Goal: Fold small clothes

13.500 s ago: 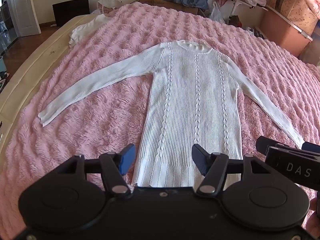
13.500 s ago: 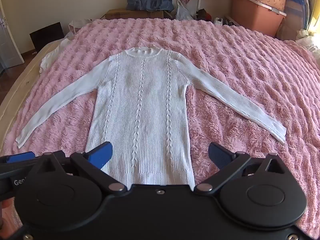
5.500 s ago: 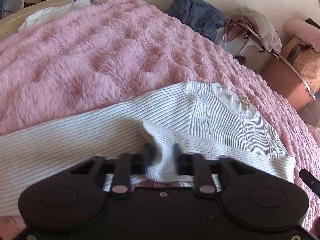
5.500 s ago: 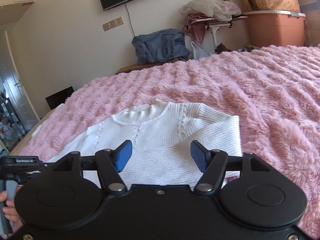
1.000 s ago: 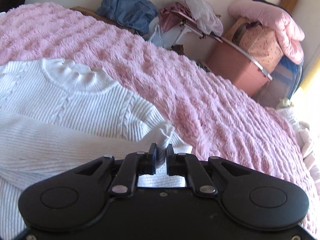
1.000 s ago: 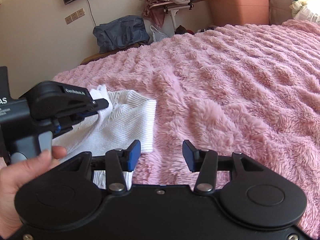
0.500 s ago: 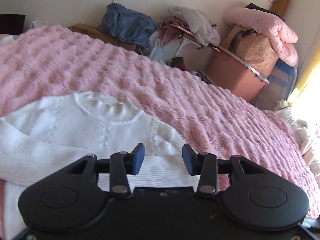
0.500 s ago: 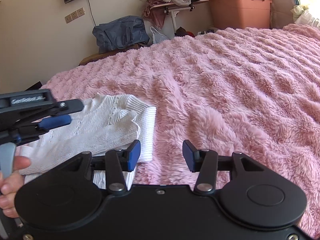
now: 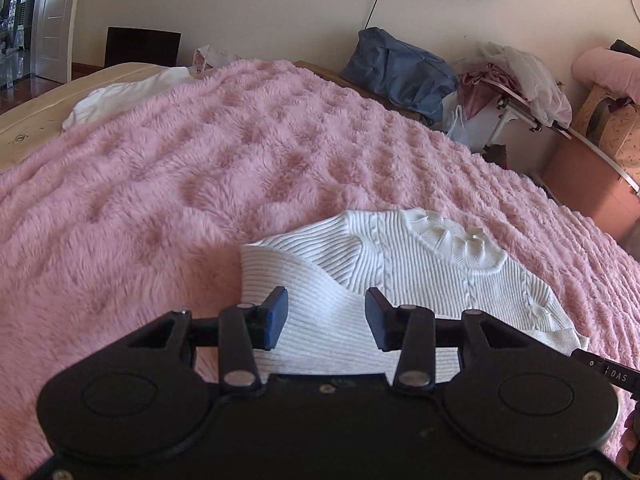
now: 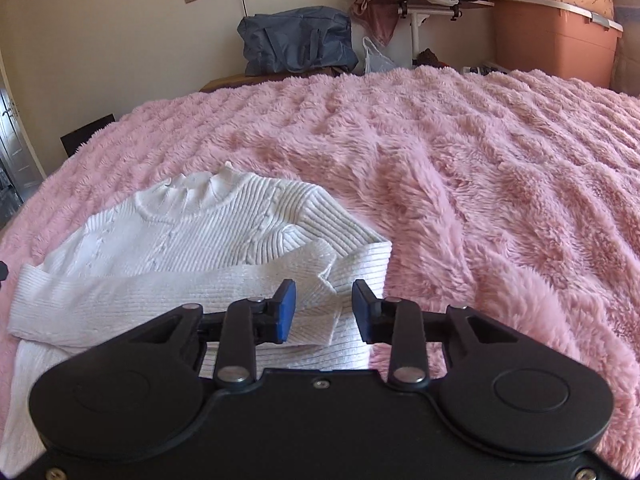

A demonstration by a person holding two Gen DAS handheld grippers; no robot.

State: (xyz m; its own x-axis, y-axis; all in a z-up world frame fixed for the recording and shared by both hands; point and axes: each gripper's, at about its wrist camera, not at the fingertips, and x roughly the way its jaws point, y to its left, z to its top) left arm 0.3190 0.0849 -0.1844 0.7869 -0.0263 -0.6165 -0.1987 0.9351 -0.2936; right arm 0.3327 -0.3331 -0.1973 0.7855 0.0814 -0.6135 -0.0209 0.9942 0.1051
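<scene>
sweater (image 10: 208,236) first: your right tool (image 10: 322,312) hangs just over its folded sleeve (image 10: 168,292), jaws part way apart and closing, with a ridge of knit between the pads but not yet pinched. your left tool (image 9: 325,316) stands wide apart over the other folded shoulder, holding nothing, the knit lying below it. both sleeves lie across the chest so the body makes a narrow strip ready to fold. the sweater lies on the pink blanket (image 9: 200,168) of the bed, neck away from you, nearer the bed's near edge than its far one.
</scene>
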